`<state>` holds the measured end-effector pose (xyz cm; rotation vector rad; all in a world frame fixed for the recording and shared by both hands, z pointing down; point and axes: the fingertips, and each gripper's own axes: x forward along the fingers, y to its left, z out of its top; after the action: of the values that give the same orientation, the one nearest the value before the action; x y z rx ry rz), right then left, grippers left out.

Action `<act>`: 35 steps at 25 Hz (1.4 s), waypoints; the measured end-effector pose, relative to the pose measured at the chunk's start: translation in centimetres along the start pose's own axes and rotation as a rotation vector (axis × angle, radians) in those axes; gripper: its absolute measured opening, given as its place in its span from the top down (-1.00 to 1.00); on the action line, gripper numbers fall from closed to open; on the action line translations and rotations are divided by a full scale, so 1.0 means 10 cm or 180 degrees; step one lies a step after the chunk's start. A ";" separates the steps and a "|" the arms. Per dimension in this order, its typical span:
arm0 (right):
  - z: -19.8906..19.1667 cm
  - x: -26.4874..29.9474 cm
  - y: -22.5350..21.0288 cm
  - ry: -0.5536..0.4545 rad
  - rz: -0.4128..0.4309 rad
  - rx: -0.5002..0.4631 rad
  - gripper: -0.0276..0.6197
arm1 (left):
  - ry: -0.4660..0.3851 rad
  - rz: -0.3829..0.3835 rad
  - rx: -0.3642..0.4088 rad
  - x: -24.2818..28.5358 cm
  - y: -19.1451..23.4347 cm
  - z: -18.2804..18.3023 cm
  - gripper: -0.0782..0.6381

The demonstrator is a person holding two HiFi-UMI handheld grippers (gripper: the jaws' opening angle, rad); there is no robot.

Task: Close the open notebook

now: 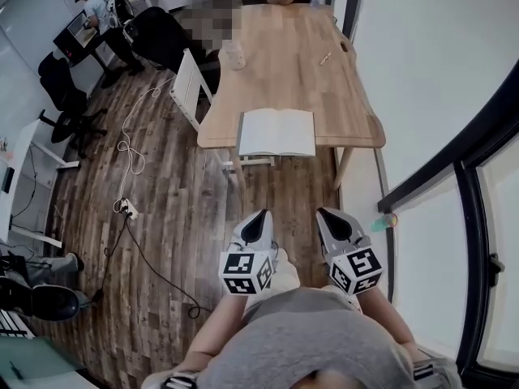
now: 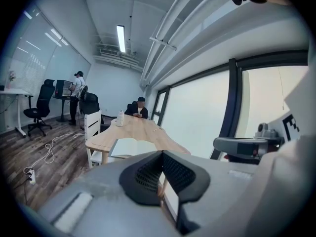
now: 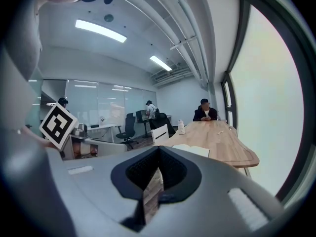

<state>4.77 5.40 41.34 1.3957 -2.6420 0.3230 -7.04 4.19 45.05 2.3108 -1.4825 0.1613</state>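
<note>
Both grippers were found empty, jaws closed tip to tip. I noted the open notebook (image 1: 276,132) lying flat at the near end of the table (image 1: 308,71), well ahead of the left gripper (image 1: 263,213) and right gripper (image 1: 322,211), its long side across my line of approach. I judged the left marginally nearer. Both were held close to the body, side by side, pointing forward and slightly down.
</note>
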 end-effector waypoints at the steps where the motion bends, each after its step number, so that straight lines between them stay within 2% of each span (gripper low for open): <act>1: 0.03 0.08 -0.03 0.0007 -0.0007 -0.0009 0.91 | -0.0001 -0.0014 0.0001 0.07 0.05 0.05 0.78; 10: 0.24 0.79 -0.30 0.0003 -0.0080 -0.0033 0.91 | 0.0038 -0.0108 0.0010 0.70 0.48 0.36 0.78; 20: 0.30 1.40 -0.41 0.0047 -0.0107 -0.0001 0.91 | 0.0116 -0.0086 -0.0009 1.09 0.96 0.48 0.78; 35: 0.20 1.67 -0.53 0.0170 -0.0260 0.0099 0.91 | 0.0199 0.0079 -0.0089 1.42 1.56 0.37 0.78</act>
<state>-0.29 -11.32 43.75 1.4782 -2.5401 0.3879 -15.19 -15.02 49.96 2.2455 -1.4740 0.2163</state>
